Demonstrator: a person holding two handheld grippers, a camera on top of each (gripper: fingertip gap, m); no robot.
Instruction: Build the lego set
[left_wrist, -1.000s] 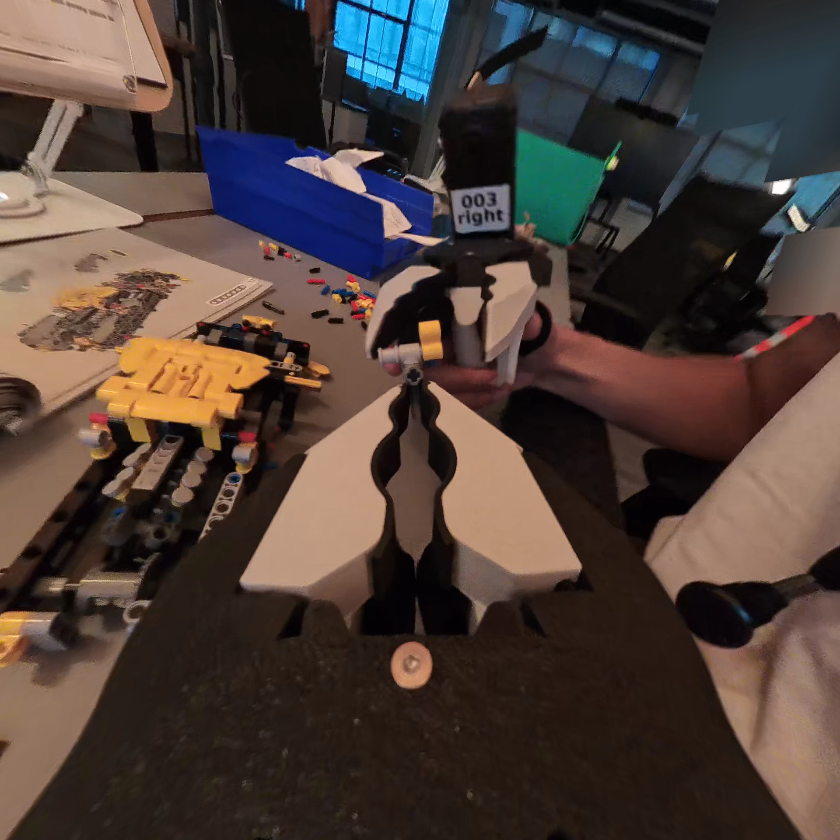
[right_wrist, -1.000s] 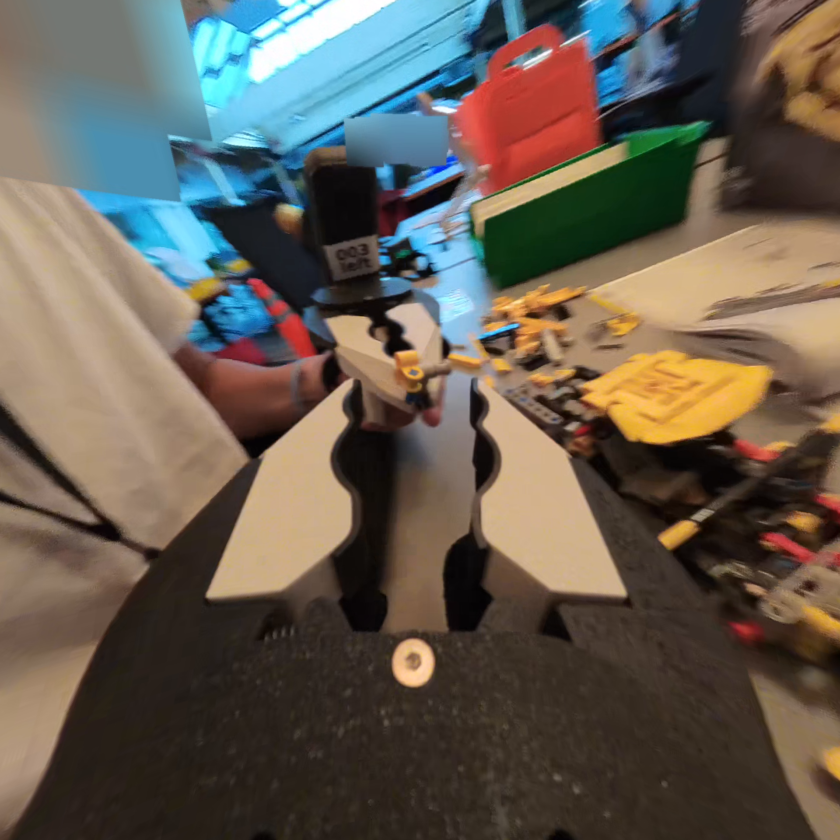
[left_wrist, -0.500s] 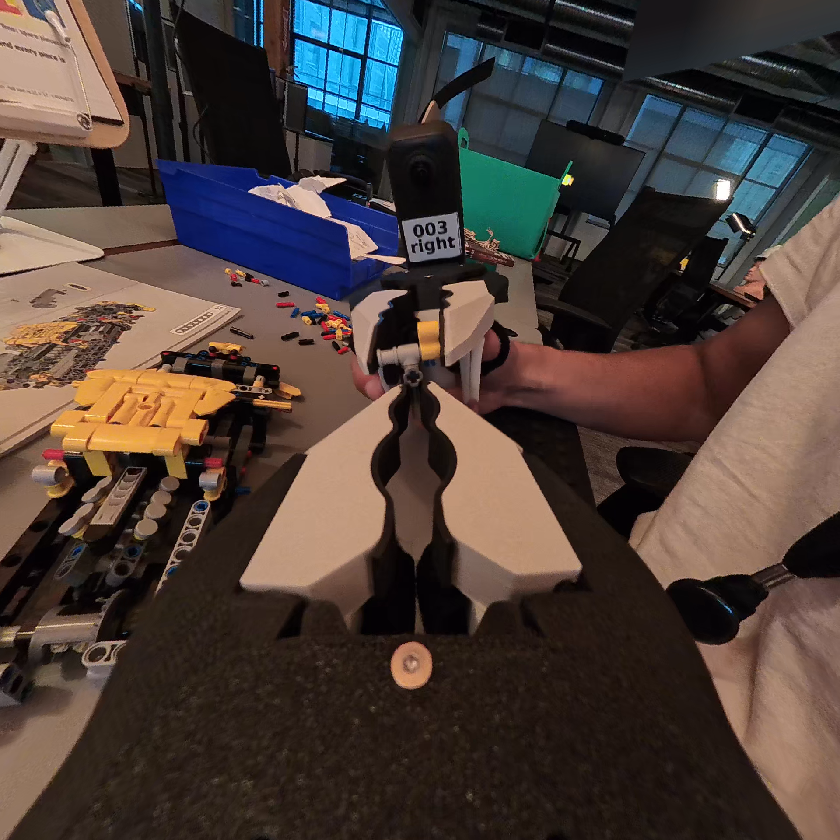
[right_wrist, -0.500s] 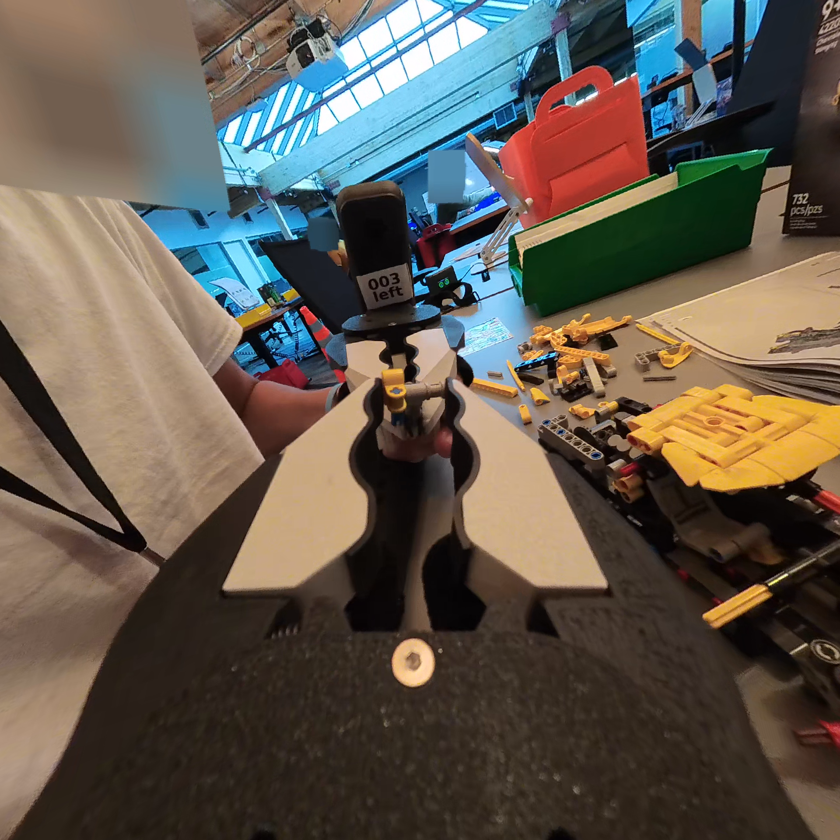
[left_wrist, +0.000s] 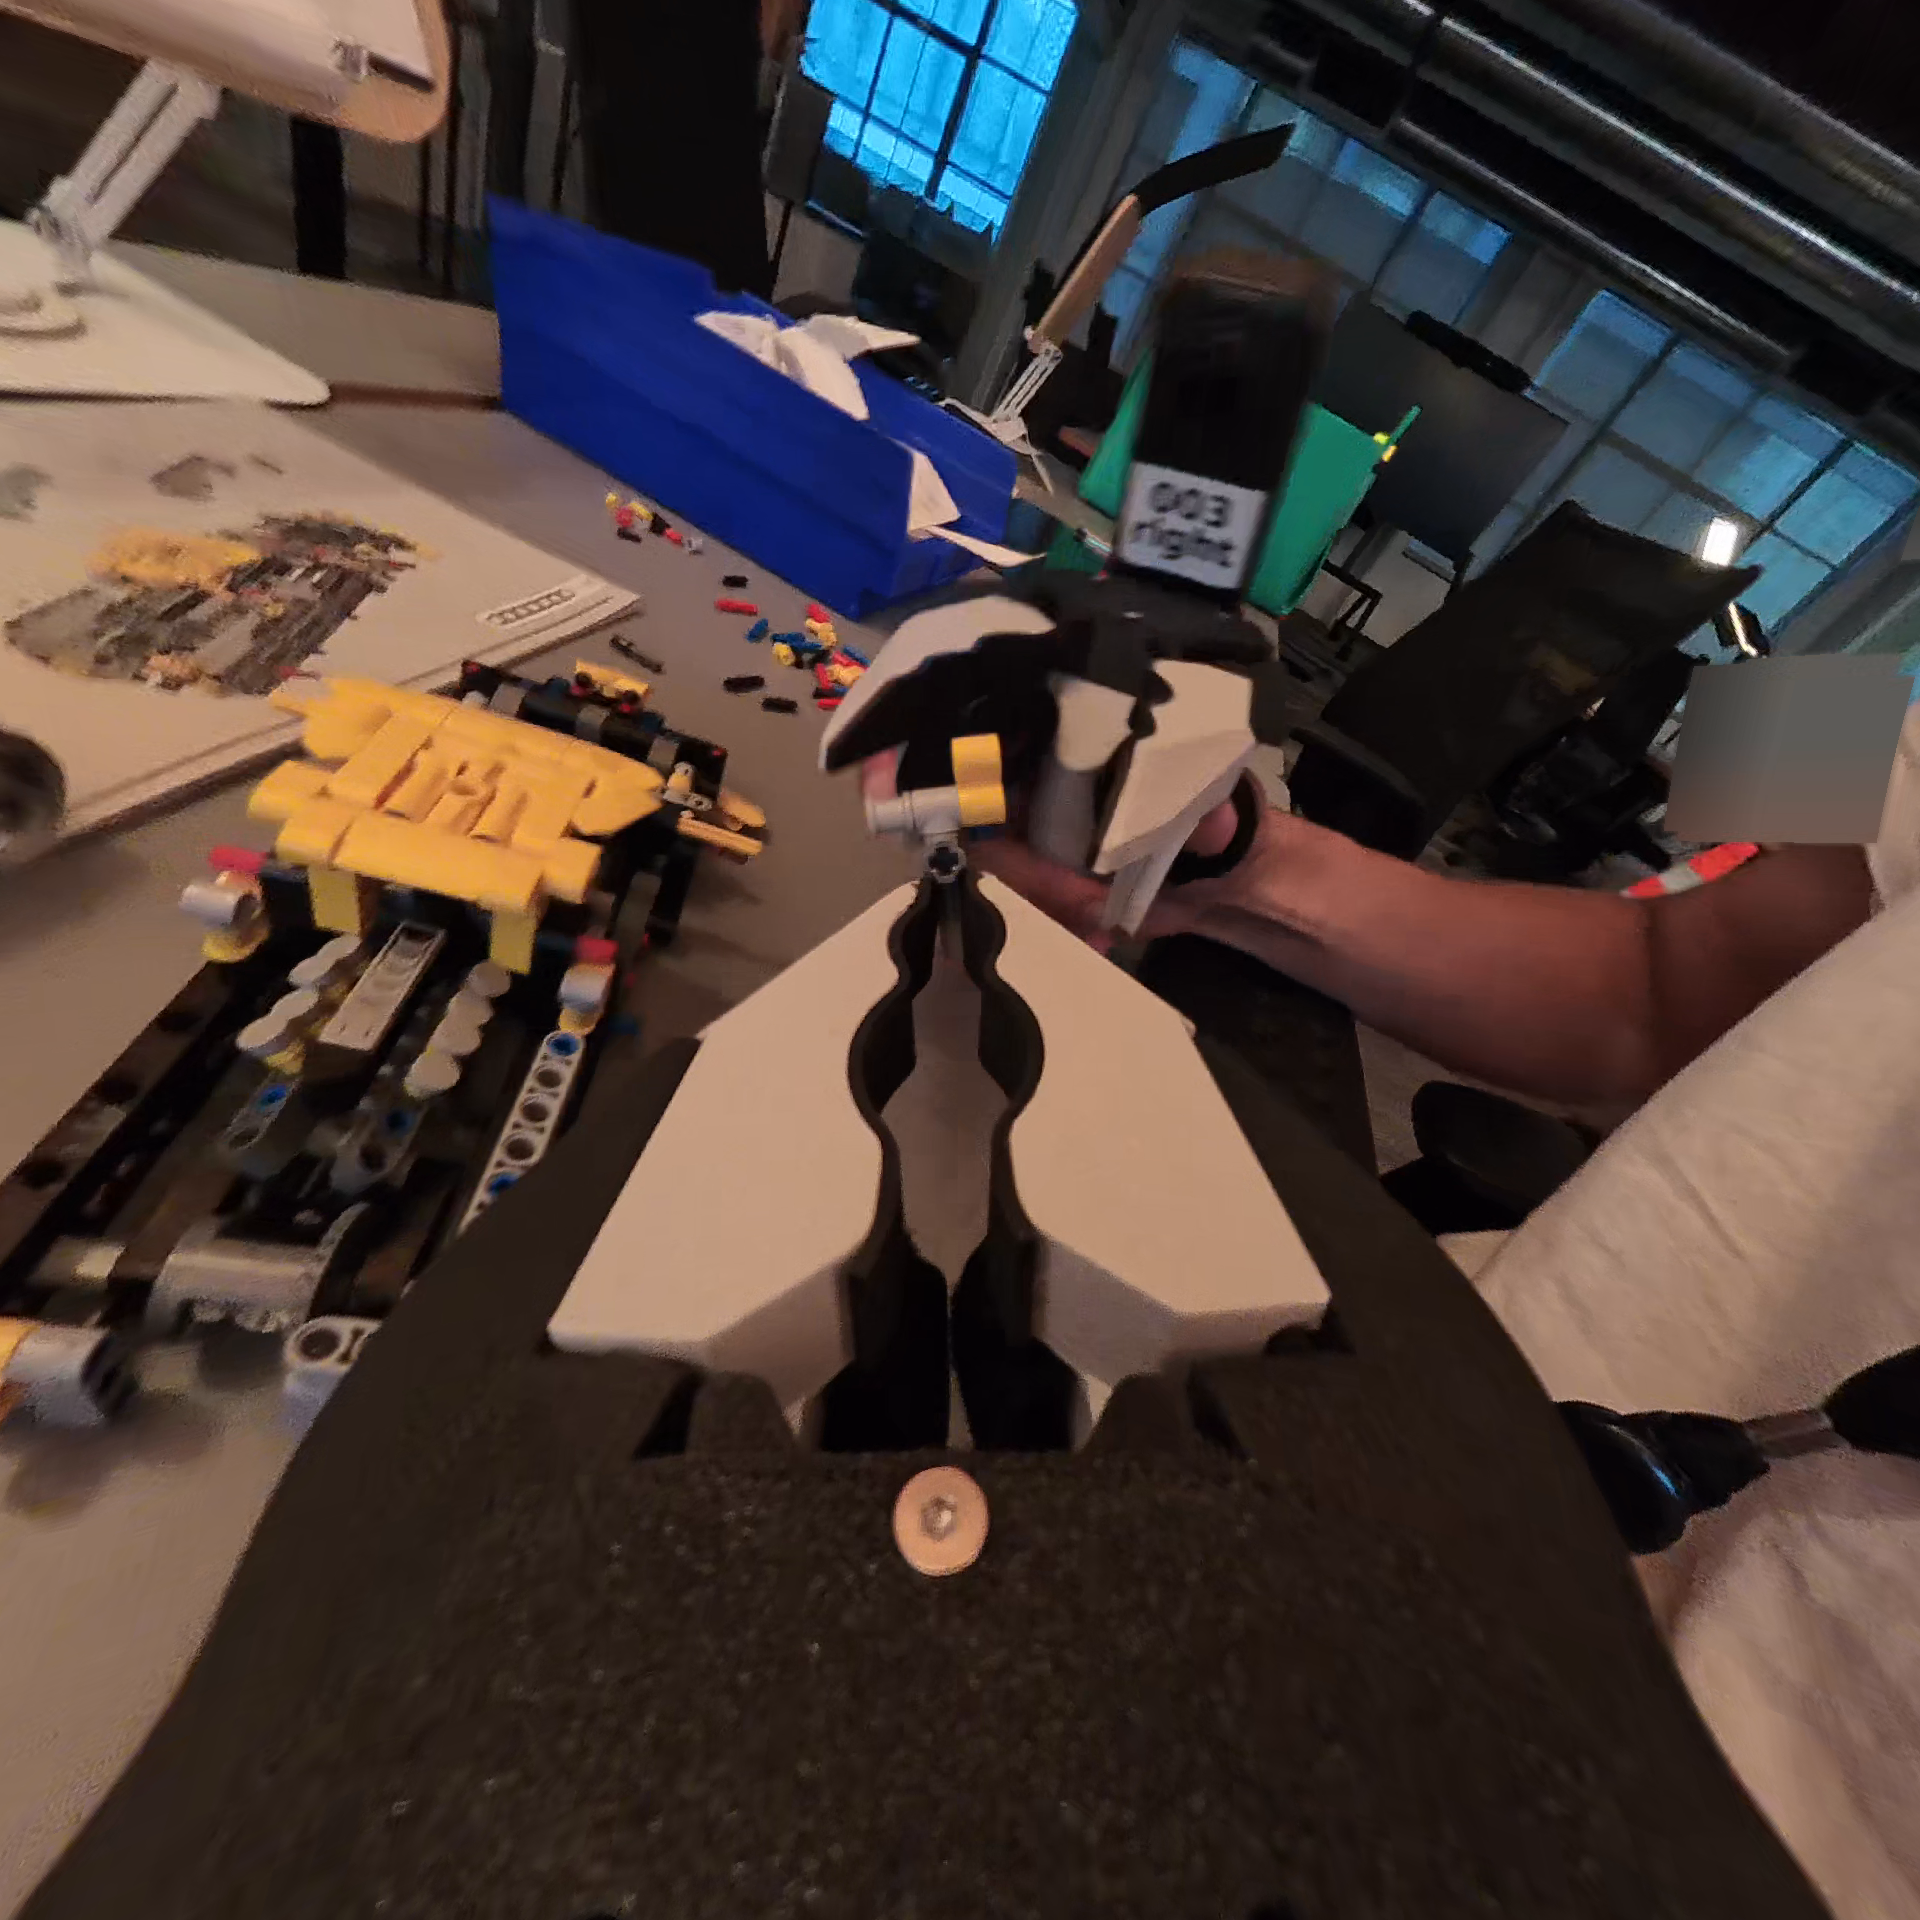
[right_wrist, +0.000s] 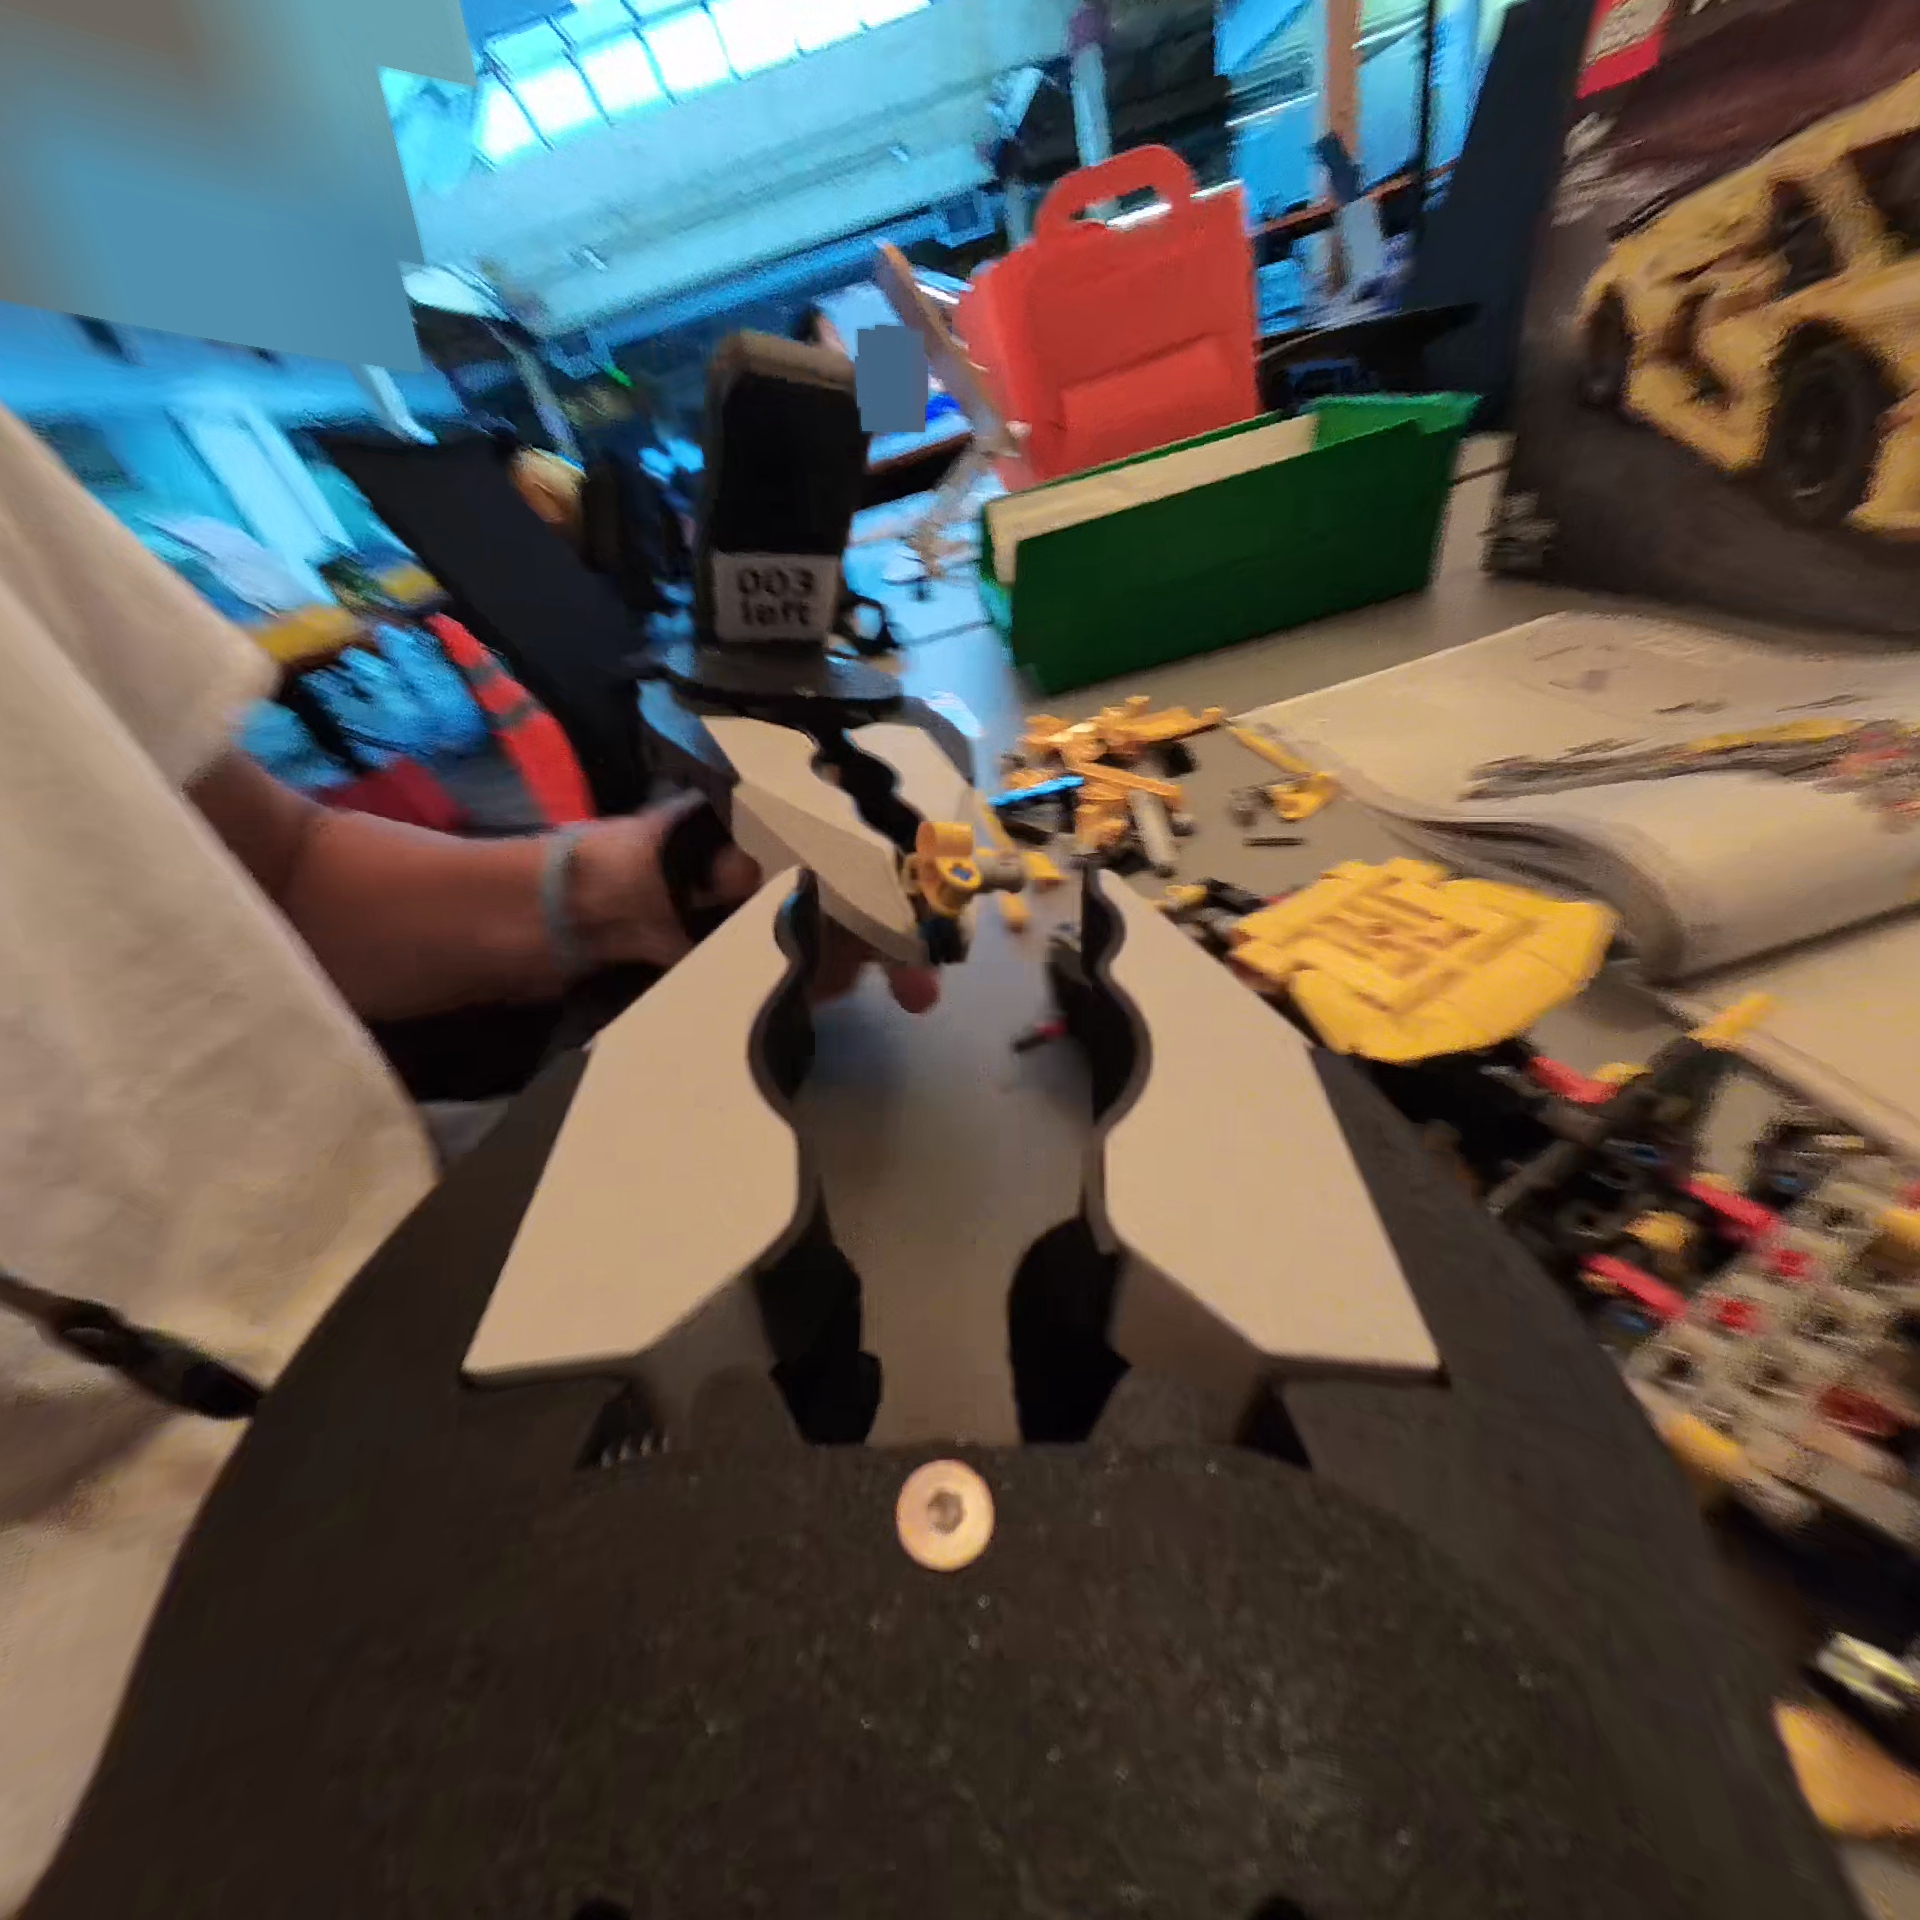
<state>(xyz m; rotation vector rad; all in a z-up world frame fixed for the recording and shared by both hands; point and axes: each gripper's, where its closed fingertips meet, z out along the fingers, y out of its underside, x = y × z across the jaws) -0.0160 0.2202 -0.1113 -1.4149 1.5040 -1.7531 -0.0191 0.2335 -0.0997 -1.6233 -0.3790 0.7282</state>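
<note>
Above table: left gripper (left_wrist: 943, 891) pinches small yellow-grey piece (left_wrist: 951, 802); right gripper (right_wrist: 940, 914) agape, empty.

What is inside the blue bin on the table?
Crumpled white paper sticks out over the rim of the blue bin. Whatever lies lower inside is hidden by its front wall.

On the counter (left_wrist: 436, 436): half-built car (left_wrist: 416, 894) at left, booklet (left_wrist: 260, 582) behind it, bin (left_wrist: 707, 416) farther back, loose pieces (left_wrist: 790, 644) between bin and car. Right claw (left_wrist: 997, 790) ahead of left claw (left_wrist: 943, 896).
</note>
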